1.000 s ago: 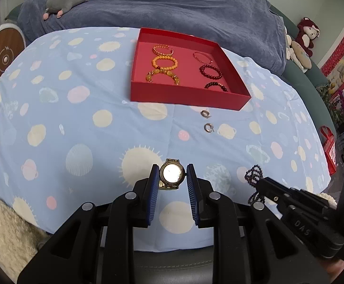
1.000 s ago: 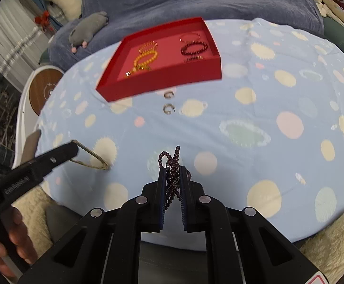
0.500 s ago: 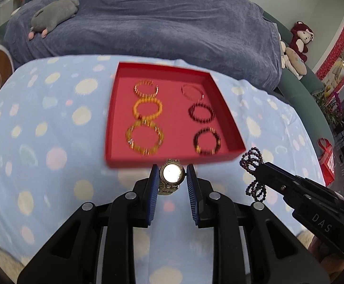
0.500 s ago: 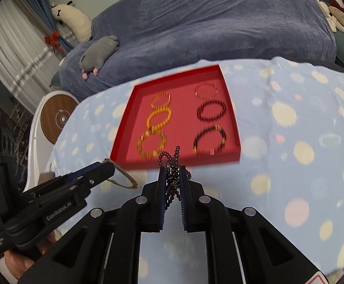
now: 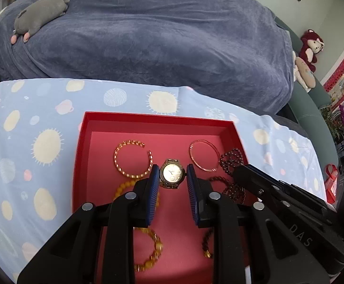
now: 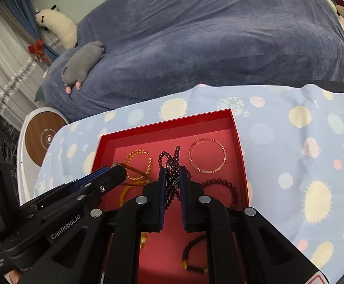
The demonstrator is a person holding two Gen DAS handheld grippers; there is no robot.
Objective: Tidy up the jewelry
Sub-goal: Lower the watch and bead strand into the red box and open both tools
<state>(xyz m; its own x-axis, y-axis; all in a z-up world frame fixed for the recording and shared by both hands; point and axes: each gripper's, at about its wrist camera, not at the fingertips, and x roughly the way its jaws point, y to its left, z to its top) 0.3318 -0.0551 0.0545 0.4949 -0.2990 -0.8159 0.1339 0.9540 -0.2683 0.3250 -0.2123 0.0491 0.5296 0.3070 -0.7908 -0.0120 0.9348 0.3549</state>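
Grippers hide parts of bracelets (image 5: 148,248) in red tray (image 5: 157,118).

Both wrist views close above, angled down, sharing the red tray (image 5: 153,118)

Tray on the patterned cloth, both grippers over it, couch behind.

The tray (image 5: 82,156) sits on the tablecloth (image 5: 29,146), with the blanket-covered couch (image 5: 160,35) beyond its far edge and a plush toy (image 5: 41,11) lying on the blanket at far left. In the tray, a twisted bangle (image 5: 131,158) lies far left and a thin bangle (image 5: 204,155) far right, with beaded bracelets nearer. The left gripper (image 5: 173,179) holds a watch (image 5: 172,174) above the tray's middle; just right of it the right gripper (image 6: 172,182) holds a bead necklace (image 6: 170,163).
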